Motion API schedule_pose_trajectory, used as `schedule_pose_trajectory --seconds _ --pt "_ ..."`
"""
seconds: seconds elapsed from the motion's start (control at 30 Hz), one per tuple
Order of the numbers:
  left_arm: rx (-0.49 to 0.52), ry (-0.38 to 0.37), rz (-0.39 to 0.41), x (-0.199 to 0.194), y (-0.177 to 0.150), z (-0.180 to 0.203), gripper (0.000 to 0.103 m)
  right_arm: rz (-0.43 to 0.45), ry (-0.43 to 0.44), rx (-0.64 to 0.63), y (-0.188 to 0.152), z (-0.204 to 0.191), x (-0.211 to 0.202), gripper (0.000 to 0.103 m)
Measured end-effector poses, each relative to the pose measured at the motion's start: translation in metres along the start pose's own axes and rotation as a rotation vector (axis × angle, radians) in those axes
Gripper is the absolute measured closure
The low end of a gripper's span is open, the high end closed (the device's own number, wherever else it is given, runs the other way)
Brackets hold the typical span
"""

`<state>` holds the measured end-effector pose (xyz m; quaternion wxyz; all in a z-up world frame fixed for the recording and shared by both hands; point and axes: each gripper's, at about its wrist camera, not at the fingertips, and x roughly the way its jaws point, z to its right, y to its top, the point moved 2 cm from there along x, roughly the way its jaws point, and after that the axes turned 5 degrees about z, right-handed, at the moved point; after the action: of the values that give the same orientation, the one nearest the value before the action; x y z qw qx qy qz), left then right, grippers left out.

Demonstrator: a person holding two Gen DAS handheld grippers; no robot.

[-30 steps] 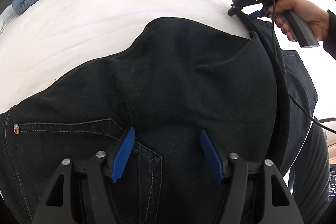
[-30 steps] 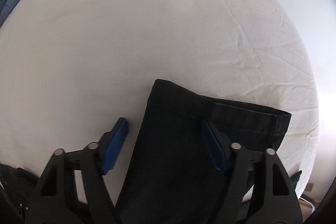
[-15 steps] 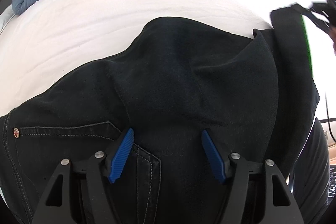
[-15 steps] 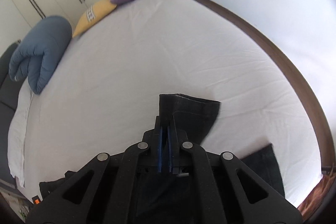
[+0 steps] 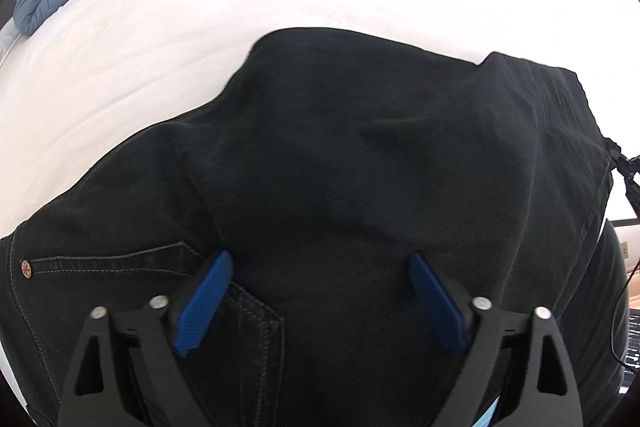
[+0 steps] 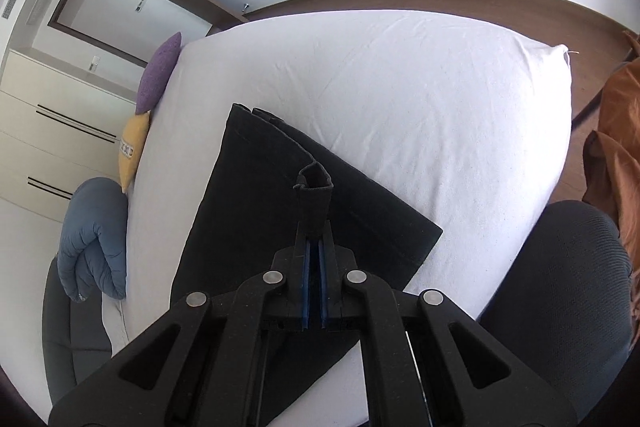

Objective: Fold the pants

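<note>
Black denim pants (image 5: 360,167) lie spread on a white-sheeted bed (image 5: 200,27), rear pocket & rivet near the camera. The left gripper (image 5: 316,291) hovers over the seat area w/ blue pads wide apart, jaws opening, pressing on nothing. The right gripper (image 6: 314,251) is clenched tight on a hem of the pant leg, lifting it above the rest of the fabric. A purple cushion (image 6: 158,75), yellow cushion (image 6: 132,151) & rolled blue duvet (image 6: 92,239) sit along the bed's far edge.

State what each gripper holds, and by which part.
The right gripper is shut on the pants at a leg hem. The left gripper, jaws opening, holds nothing; its pads stand apart above the pants.
</note>
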<state>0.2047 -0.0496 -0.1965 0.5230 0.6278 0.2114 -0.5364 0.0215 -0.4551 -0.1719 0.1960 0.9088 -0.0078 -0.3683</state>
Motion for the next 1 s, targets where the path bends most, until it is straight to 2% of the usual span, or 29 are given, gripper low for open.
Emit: schedule_pose_trajectory --seconds 0.13,0.17,0.27,0.43,0.53,0.7,0.8,0.9,1.0 --pt "-0.003 0.028 -0.009 0.001 0.005 0.01 0.007 0.013 0.036 0.084 0.005 0.018 -0.008 0.101" --pt "0.0 0.027 -0.012 0.001 0.006 0.011 0.007 0.013 0.044 0.103 0.019 0.032 -0.016 0.101" --pt "0.035 0.029 -0.019 0.003 0.004 0.018 0.007 -0.012 0.074 0.193 0.028 0.047 -0.018 0.101" --pt "0.082 0.019 -0.045 0.008 0.009 0.018 0.007 -0.049 0.076 0.259 0.029 0.065 -0.021 0.101" --pt "0.089 0.006 -0.059 0.01 0.011 0.011 0.007 -0.047 0.05 0.211 0.031 0.066 -0.014 0.101" --pt "0.133 0.023 -0.076 0.014 0.011 0.012 0.006 -0.063 -0.002 0.238 0.019 0.093 0.003 0.101" --pt "0.108 0.026 -0.064 0.016 0.007 0.004 0.006 -0.059 -0.003 0.191 0.024 0.098 0.005 0.101" --pt "0.085 0.025 -0.039 0.016 0.004 0.005 0.007 -0.102 0.008 0.084 0.029 0.093 0.022 0.101" --pt "0.091 0.052 -0.021 0.012 -0.002 0.011 0.007 -0.101 0.005 -0.002 0.033 0.082 0.022 0.099"
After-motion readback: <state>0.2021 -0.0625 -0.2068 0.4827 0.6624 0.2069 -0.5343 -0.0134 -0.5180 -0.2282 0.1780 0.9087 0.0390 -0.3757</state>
